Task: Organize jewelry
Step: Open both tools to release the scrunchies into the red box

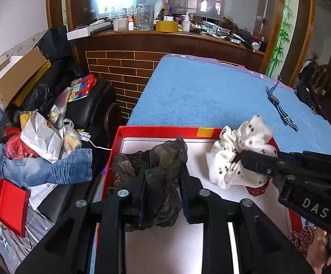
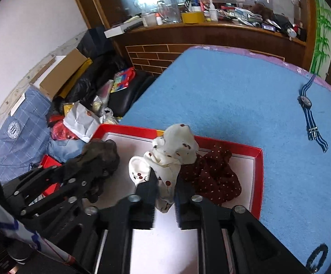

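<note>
Red shallow cardboard box with white floor (image 1: 156, 132) taken as landmark, sitting on blue terry table cover (image 1: 199, 96).

Risks first.
- **Early drop:** left gripper (image 1: 163, 175) over the box's left half, jaws narrowly parted and pinching dark grey-brown sheer scrunchie (image 1: 165, 157) by a fold only. Slippery gauze, likely to slide out or land on the box rim instead of inside.
- **Same on the other side:** right gripper (image 2: 165, 183) over the box middle, jaws pinching white cherry-print fabric scrunchie (image 2: 172, 146). Bulk standing above the pads, top-heavy.
- **Clash:** both tools side by side above the box, little room.
- **Box drag:** could pull the light box across the cover if fabric snagged on withdrawal.
- **Burial:** could cover dark red white-dotted scrunchie (image 2: 211, 171), lying just right of the white one.

Contents:
- **Inside the box:** dark red scrunchie on the floor near the right wall. White and grey ones within the box outline; whether resting on the floor, hard to tell.
- **Outside the box:** blue-and-white striped strap watch (image 2: 309, 116) well beyond the far right corner. Black ring-shaped bracelet (image 2: 317, 258) past the near right side, partly cut off.
</note>
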